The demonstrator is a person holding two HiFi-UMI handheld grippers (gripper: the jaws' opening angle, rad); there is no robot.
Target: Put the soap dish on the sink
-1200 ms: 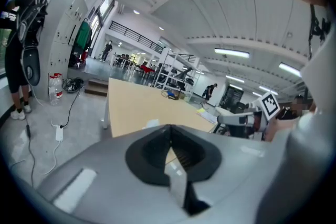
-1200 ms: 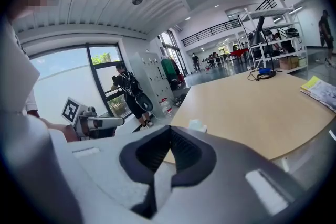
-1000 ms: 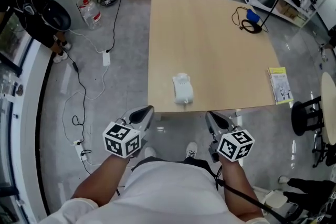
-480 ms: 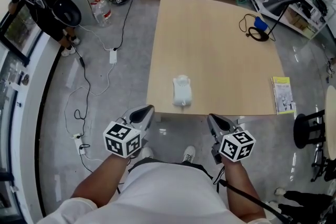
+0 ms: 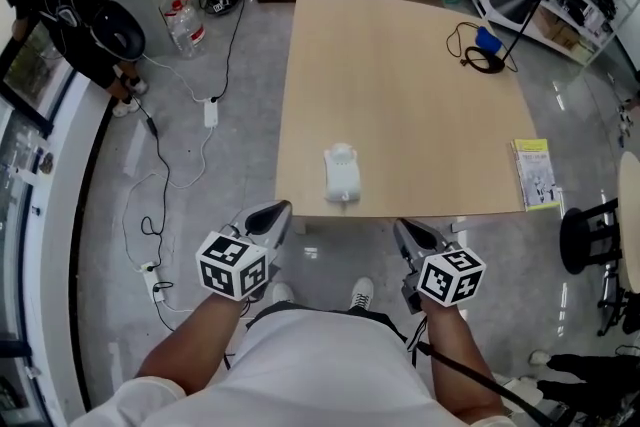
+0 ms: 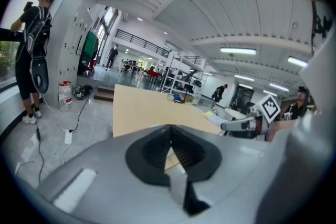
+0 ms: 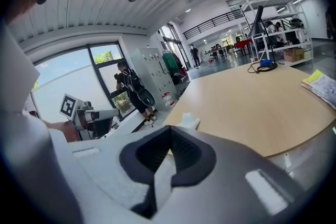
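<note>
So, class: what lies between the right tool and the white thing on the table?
Between right tool and white thing, only bare table; head view.

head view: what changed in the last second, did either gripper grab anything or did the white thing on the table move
Nothing was moved, taken hold of or let go. The left gripper and right gripper stay short of the near table edge, both shut and empty. The white piece lies in the same spot on the table. Only the camera's framing shifted slightly.

A white shirt (image 5: 320, 365), white shoes (image 5: 362, 292), and grey left claw (image 5: 274, 211) and right claw (image 5: 402, 227) with black-and-white marker cubes (image 5: 232, 265).
</note>
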